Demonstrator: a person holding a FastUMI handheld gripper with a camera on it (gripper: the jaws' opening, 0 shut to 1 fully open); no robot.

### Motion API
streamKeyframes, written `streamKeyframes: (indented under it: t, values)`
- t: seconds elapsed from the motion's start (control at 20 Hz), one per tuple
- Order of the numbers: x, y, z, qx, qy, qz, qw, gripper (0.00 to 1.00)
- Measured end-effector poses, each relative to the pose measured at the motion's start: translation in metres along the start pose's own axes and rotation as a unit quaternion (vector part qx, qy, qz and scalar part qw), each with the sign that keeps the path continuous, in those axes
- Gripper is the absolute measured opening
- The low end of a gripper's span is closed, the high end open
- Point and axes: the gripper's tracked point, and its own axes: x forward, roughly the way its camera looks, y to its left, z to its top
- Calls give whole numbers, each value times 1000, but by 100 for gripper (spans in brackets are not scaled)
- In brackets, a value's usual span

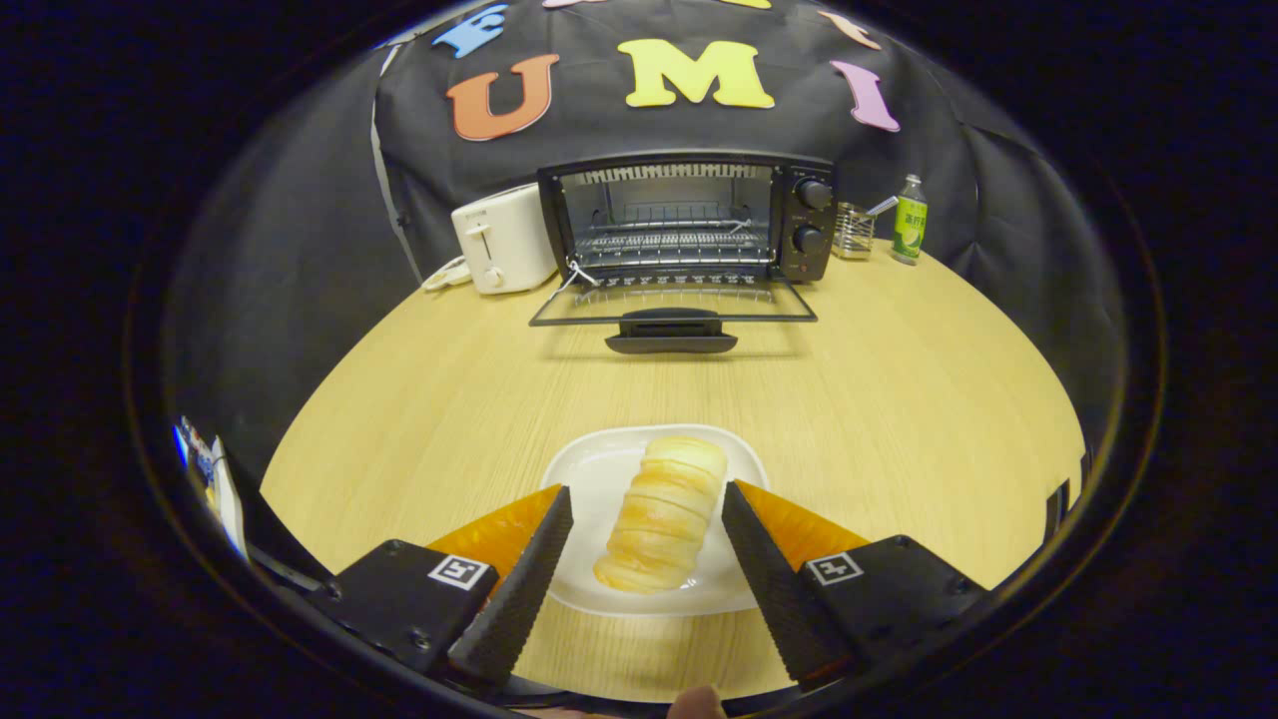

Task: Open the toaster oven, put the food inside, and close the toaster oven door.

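The bread roll is lying lengthwise on the white plate, sitting right between your fingers, and the gripper is hanging over it with its jaws spread wide, touching neither side of the food. The toaster oven is already standing open well beyond your fingers, so I judge you are working on the second step: picking up the food.

Going left to right from where you are holding the tool: your left finger is reaching over the plate's near left rim, the roll is slanting slightly between the fingers, and your right finger is covering the plate's right rim. Next, you are likely needing to lower a little and close gently on the roll's flanks; it looks soft and could squash or slide on the smooth plate.

Farther ahead, the white toaster is standing just left of the oven, the dropped door with its dark handle is jutting toward you over the table, and a wire holder and a green bottle are waiting off to the right. The bare wood between plate and door is giving you plenty of room; the door's front edge and handle are what you are having to clear on the way to the rack.
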Motion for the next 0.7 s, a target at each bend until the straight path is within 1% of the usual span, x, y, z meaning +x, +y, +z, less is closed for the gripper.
streamKeyframes:
  t: [0.2,0.25,0.4,0.45,0.5,0.7]
  values:
    - [13,-1,-7,-1,10,-2,1000,98]
    - [15,-3,-10,-3,11,-5,1000,95]
    - [21,-8,-15,-10,15,-20,1000,91]
    - [22,-12,-16,-13,12,-28,999,87]
    - [22,-12,-15,-3,12,-31,999,83]
    - [23,-13,-13,23,10,-32,999,60]
